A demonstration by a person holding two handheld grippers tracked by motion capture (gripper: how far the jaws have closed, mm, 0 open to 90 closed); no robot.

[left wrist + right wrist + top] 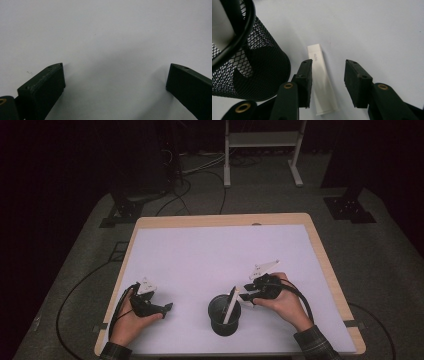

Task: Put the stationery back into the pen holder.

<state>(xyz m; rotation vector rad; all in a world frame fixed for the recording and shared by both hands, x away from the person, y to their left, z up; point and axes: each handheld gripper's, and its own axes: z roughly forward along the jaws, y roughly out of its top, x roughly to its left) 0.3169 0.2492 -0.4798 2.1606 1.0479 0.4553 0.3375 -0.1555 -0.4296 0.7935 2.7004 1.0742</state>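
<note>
The white flat oblong plastic stick point(322, 85) lies on the pale matte surface point(374, 30) between the jaws of the right gripper point(328, 83), in the right gripper view. Its long axis runs from about 6 o'clock, where its rounded end sits low between the jaws, up to about 11 o'clock, where its squared end carries small grey lettering. The stick is smooth and slightly glossy, with straight sides. The left jaw stands just beside its edge, whether touching I cannot tell; the right jaw stands clear of it, so the jaws are apart and not clamped on it. The jaws are matt black blocks with ribbed inner faces and brass-coloured pivot screws behind them.

At 9 o'clock from the stick, close by, stands the black wire-mesh cylindrical cup point(249, 72), upright, with a smooth solid rim and a fine diamond weave through which something white shows. In the high view the cup point(224, 314) sits near the front edge of the surface, at roughly 6 o'clock, and a second white flat stick point(231, 306) leans inside it, tilted towards 1 o'clock. The right gripper point(250, 297) is at 3 o'clock from the cup, just beside it.

The left gripper point(167, 308) rests at 9 o'clock from the cup, well apart from it. In the left gripper view its jaws stand wide apart over bare surface point(105, 37).
</note>
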